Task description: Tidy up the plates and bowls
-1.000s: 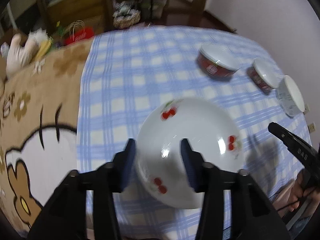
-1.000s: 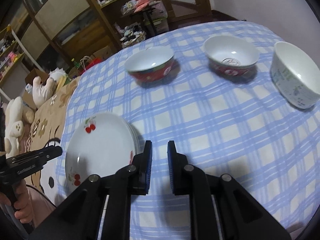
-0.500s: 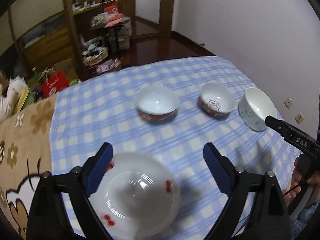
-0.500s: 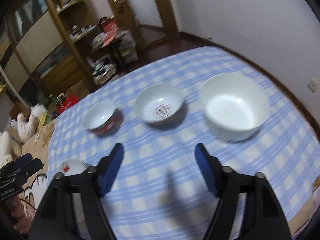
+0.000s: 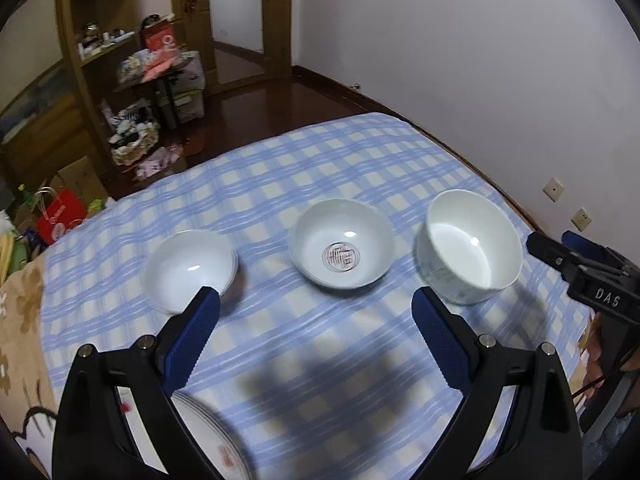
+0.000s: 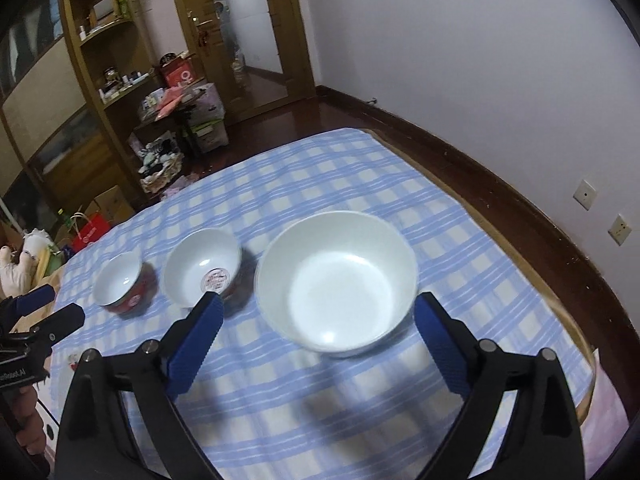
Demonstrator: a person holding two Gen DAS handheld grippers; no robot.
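Three bowls stand in a row on the blue checked tablecloth: a small red-sided bowl on the left, a bowl with a red emblem inside in the middle, and a larger white bowl on the right. A white cherry-print plate lies near the front edge, below my left gripper, which is open and empty above the cloth. My right gripper is open and empty, its jaws spread on either side of the large white bowl. The emblem bowl and red bowl sit left of it.
A brown cartoon blanket covers the surface left of the cloth. A white wall with sockets runs along the right. Shelves, boxes and a red bag stand on the floor beyond the far edge.
My left gripper let go of the cherry plate, opened wide and rose, tilting toward the bowls. My right gripper opened from shut and moved right to the large white bowl.
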